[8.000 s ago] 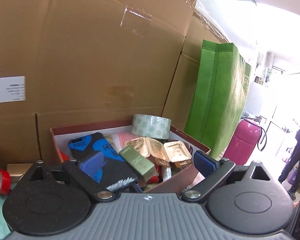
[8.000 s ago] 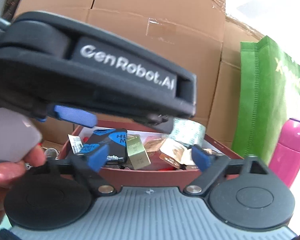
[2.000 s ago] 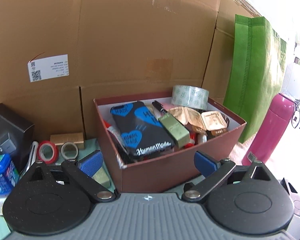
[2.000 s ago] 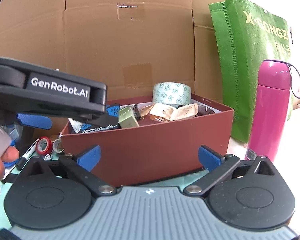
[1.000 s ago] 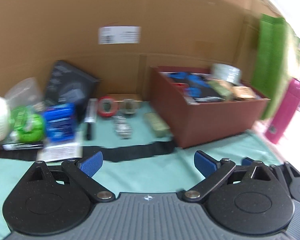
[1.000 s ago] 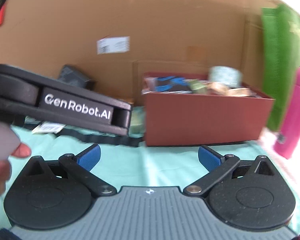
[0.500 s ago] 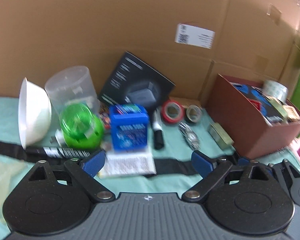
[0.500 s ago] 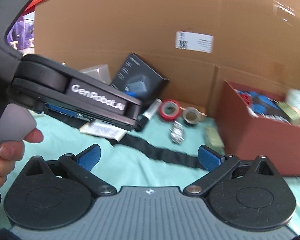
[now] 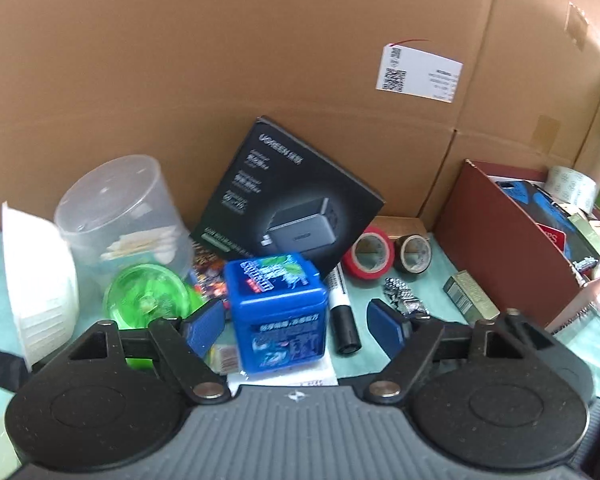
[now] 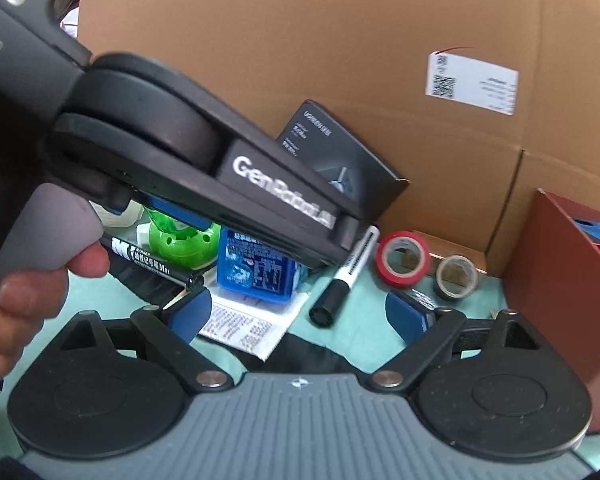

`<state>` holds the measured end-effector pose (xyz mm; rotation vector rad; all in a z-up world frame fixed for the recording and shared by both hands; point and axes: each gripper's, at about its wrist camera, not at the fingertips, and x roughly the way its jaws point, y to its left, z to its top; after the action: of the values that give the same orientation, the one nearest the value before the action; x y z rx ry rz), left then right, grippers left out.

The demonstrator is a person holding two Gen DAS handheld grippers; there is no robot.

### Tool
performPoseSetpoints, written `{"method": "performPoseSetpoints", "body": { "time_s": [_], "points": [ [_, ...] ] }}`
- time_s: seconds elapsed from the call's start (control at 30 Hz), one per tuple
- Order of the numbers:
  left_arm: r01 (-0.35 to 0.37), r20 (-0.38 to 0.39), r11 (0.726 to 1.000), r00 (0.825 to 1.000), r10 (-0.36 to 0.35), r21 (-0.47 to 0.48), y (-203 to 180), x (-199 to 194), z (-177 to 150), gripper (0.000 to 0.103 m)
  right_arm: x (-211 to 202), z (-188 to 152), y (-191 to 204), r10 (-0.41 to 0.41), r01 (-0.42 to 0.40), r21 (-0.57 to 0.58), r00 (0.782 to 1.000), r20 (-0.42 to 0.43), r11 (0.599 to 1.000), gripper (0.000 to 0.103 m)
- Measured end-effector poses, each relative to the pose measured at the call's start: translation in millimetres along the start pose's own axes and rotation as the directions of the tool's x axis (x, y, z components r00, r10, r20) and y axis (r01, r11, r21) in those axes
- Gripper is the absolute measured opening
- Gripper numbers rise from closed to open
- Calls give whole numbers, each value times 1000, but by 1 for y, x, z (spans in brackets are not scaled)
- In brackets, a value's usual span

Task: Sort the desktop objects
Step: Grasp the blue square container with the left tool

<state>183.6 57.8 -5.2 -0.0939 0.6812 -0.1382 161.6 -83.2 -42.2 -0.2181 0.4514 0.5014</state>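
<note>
The left gripper (image 9: 294, 326) angles down over the blue box (image 9: 278, 312), its jaws closing with the box between them but the pads not yet pressing it. The right gripper (image 10: 298, 314) tilts down nearer the table (image 10: 356, 312), jaws closing on nothing, above a printed paper (image 10: 244, 326) beside a white marker (image 10: 346, 272). A hand (image 10: 24, 296) grips the left gripper's trigger.

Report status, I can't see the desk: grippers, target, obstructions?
Left hand-held gripper closing around blue box, pads not yet on it. Right hand-held gripper closing, empty. Marker lies beside box.
</note>
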Motion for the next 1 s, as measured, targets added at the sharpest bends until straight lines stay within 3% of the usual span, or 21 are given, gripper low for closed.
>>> {"method": "performPoseSetpoints", "body": {
  "time_s": [0.1,0.27,0.47,0.7,1.0],
  "points": [
    [12,-25,1000,1000,-13,-24,8,9,0,70,11,4,1,19,-20,-14,1000,-10,1000,86],
    [30,-13,999,999,-30,14,4,8,-3,65,29,10,6,48,-49,-43,999,-22,998,81],
    [42,-6,999,999,-42,3,8,7,-6,59,41,12,11,56,-57,-38,998,-37,998,62],
    [87,5,996,996,-87,13,-3,-12,-7,59,15,9,13,26,-26,-35,1000,-18,999,60],
    [126,66,985,989,-134,117,-47,-50,-14,59,-41,7,8,-57,58,-43,998,41,997,60]
  ]
}}
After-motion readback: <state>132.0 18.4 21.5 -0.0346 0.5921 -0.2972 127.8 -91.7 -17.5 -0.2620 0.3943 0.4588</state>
